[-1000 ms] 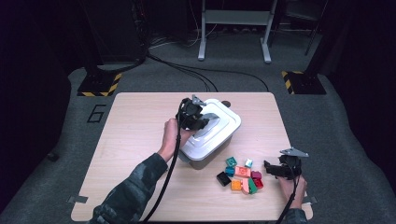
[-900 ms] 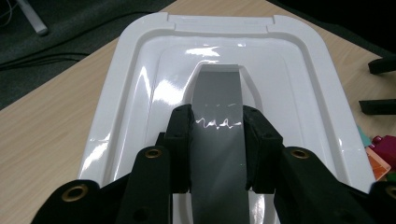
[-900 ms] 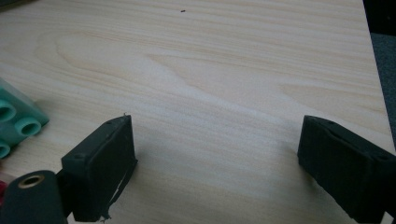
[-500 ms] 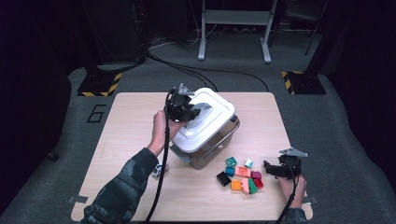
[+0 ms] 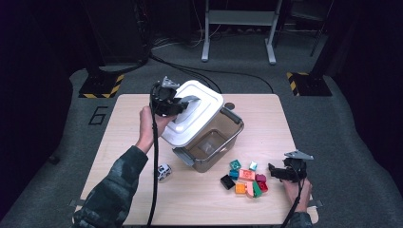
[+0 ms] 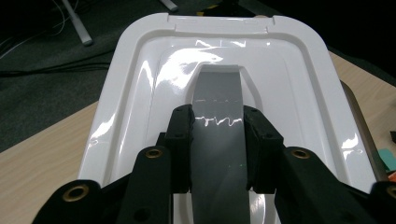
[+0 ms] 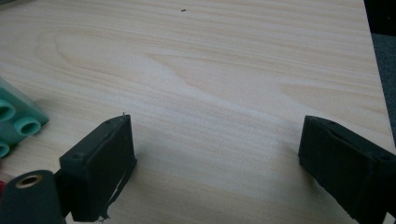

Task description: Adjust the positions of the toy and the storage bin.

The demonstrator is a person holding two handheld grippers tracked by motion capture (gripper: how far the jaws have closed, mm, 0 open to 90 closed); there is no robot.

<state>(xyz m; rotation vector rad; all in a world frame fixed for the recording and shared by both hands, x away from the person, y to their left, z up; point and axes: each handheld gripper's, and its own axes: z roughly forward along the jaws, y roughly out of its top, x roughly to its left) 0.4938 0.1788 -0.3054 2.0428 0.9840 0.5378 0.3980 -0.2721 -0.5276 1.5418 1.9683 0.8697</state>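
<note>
A white lid (image 5: 196,113) with a grey handle (image 6: 217,140) hangs tilted above the left side of a clear plastic box (image 5: 214,142) on the table. My left gripper (image 5: 183,103) is shut on that handle, its jaws clamping it from both sides (image 6: 217,154). The box stands uncovered at its right side and looks empty. My right gripper (image 5: 274,172) rests open near the table's front right, just right of a cluster of coloured bricks (image 5: 244,178). Bare wood lies between its jaws (image 7: 215,158), and a teal brick (image 7: 14,119) sits at the left edge.
A small toy car (image 5: 164,172) sits on the table in front of the box, near my left forearm. The wooden table (image 5: 119,128) stands on grey carpet. Dark stands and cables lie behind it.
My left gripper has lifted the white lid off the box and carried it up and to the left, exposing the box's inside. The right gripper has stayed in place.
</note>
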